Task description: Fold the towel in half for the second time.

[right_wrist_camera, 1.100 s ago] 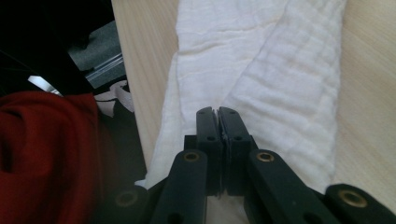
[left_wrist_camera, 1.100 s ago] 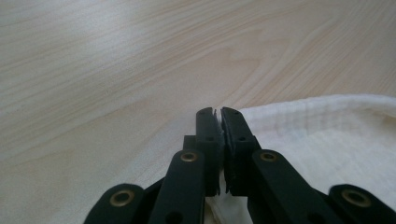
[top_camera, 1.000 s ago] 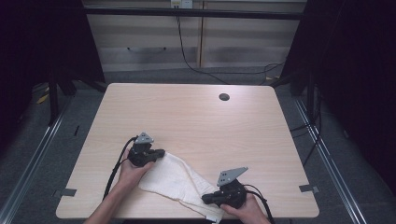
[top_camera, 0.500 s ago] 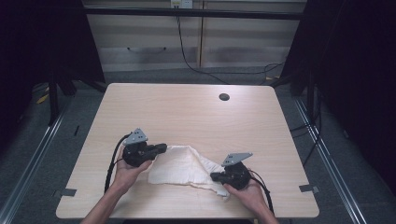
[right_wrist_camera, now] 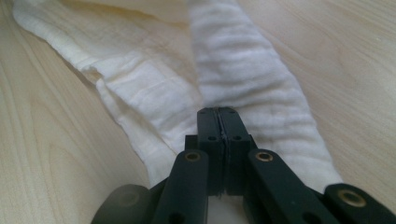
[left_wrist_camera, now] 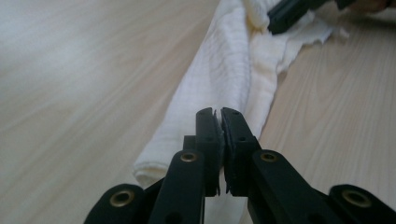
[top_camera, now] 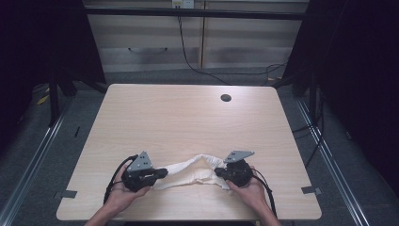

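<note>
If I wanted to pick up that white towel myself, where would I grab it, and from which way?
Probably at its two ends. The towel lies bunched in a long band across the table's near edge, so come in low from each side, along its length. The left gripper and right gripper do that, each shut on a thin edge of it.

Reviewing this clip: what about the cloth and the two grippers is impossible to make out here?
- Cloth ends: in the high view the left gripper and right gripper cover them.
- Cloth's near part: cut off by the bottom edge and hidden behind the jaws in both gripper views.
- Weave: too small in the high view.
- Dark spot on the table: too small to identify.
</note>
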The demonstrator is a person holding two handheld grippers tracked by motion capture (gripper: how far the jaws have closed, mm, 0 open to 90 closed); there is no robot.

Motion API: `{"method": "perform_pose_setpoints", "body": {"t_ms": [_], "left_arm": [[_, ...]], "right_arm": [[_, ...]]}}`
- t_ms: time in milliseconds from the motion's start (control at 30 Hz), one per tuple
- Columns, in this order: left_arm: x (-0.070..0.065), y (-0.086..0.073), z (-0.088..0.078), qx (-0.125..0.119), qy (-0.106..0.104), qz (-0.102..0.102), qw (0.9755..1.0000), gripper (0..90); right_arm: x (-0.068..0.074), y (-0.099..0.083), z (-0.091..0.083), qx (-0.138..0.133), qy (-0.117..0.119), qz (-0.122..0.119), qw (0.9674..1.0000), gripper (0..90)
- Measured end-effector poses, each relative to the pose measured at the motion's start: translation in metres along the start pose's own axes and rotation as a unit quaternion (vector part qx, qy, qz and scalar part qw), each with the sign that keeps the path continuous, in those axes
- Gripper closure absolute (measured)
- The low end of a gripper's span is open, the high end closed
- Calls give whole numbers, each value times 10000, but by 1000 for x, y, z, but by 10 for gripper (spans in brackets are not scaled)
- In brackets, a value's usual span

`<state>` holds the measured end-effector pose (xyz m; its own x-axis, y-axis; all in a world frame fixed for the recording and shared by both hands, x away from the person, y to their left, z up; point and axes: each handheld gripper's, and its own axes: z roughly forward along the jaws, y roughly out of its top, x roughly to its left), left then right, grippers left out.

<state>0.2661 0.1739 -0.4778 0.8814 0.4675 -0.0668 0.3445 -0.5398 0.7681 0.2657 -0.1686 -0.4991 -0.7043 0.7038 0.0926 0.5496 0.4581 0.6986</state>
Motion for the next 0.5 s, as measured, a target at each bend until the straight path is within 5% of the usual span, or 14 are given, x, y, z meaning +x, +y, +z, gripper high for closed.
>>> {"method": "perform_pose_setpoints", "body": {"t_ms": [233,500], "left_arm": [[0,-11,10,298,-24,-62,9995,862],[-1,-14,13,325,103,-316,9989,862]], "right_arm": [[-1,-2,-2,-10,-85,-23,10000,890],[-2,-14,-18,1,-206,0,9998,891]]}}
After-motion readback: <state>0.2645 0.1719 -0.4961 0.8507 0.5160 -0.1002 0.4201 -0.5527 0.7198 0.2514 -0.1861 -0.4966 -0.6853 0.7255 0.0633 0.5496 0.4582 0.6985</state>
